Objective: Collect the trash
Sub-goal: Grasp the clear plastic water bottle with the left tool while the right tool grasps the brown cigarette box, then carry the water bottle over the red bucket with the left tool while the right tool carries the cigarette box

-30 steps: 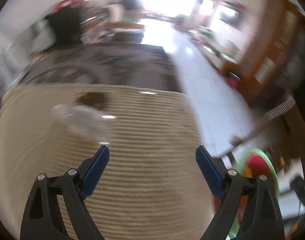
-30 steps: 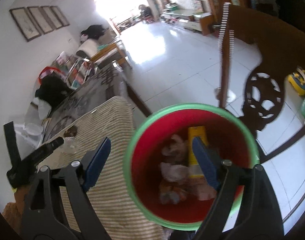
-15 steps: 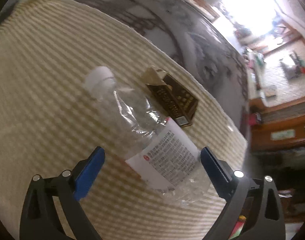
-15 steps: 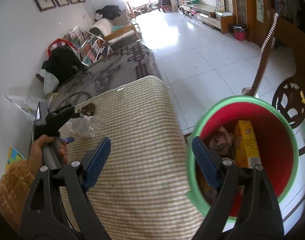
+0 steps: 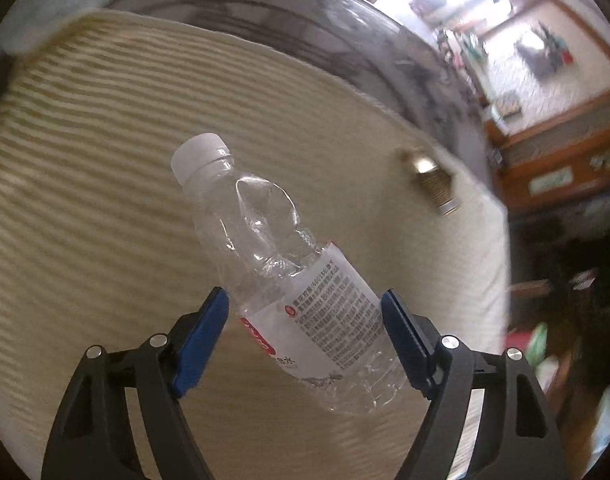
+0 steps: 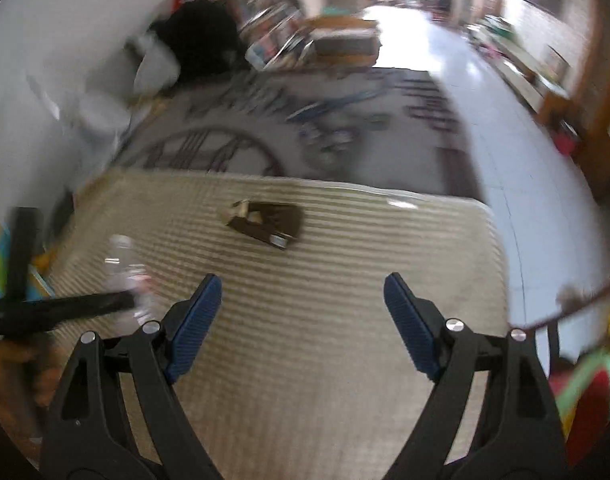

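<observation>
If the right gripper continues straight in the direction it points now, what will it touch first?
Most likely the bare striped cloth. Nothing lies between the open fingers of the right gripper; the brown carton lies farther ahead.

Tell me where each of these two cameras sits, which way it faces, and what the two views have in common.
Left wrist: on the left gripper, looking down at a plastic bottle between its closing jaws; only the blue fingers show.
Right wrist: on the right gripper, angled down across the striped mat; its open jaws are empty, and the left gripper and hand show.
Shared: bottle, brown carton, mat.
</observation>
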Demonstrator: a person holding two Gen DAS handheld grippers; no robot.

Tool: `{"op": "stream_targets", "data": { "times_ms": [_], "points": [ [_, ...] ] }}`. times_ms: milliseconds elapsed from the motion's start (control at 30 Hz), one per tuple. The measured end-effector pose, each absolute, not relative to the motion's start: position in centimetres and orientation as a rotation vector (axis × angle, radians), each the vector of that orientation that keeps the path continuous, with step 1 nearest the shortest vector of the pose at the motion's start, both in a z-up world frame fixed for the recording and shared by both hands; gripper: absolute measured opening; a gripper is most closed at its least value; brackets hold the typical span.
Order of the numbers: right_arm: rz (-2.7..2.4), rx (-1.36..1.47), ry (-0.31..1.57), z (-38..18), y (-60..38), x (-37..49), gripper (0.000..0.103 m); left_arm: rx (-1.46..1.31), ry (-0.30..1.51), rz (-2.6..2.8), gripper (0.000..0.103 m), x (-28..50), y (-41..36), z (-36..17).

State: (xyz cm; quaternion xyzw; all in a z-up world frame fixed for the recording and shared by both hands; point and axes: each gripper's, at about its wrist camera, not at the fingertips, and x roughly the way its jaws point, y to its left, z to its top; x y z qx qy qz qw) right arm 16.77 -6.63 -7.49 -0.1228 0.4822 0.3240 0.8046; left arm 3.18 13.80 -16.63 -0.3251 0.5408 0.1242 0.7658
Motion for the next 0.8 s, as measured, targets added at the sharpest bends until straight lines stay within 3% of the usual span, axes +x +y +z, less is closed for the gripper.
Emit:
{"op": "stream_targets", "data": {
  "times_ms": [267, 333, 400, 433, 500, 600, 800],
  "points": [
    [0.711, -0.599, 1.097, -14.1, 2.6, 20.0, 0.081, -0.718, 1.173, 0.247, 0.078, -1.1, 16.8, -17.7],
    [0.689, -0.621, 1.110, -14.7, 3.0, 20.4, 0.065, -0.724, 1.167, 0.253, 0.083, -1.1, 16.7, -17.9],
    [0.663, -0.615, 1.117, -14.8, 2.8, 20.5, 0.034, -0.749, 1.165, 0.278, 0.085, -1.3, 16.8, -18.5],
    [0.678, -0.586, 1.131, -14.6, 2.5, 20.5, 0.025, -0.772, 1.166, 0.281, 0.085, -1.7, 17.1, -18.5],
    [0.689, -0.529, 1.126, -13.7, 2.0, 20.0, 0.015, -0.823, 1.172, 0.290, 0.078, -1.5, 17.2, -19.3],
    [0.718, -0.393, 1.118, -11.3, -0.1, 18.6, 0.015, -0.812, 1.155, 0.326, 0.070, -1.7, 16.9, -19.0],
    [0.785, -0.226, 1.068, -7.4, -4.0, 13.3, 0.015, -0.707, 1.111, 0.323, 0.067, -0.9, 14.4, -17.3]
  ]
}}
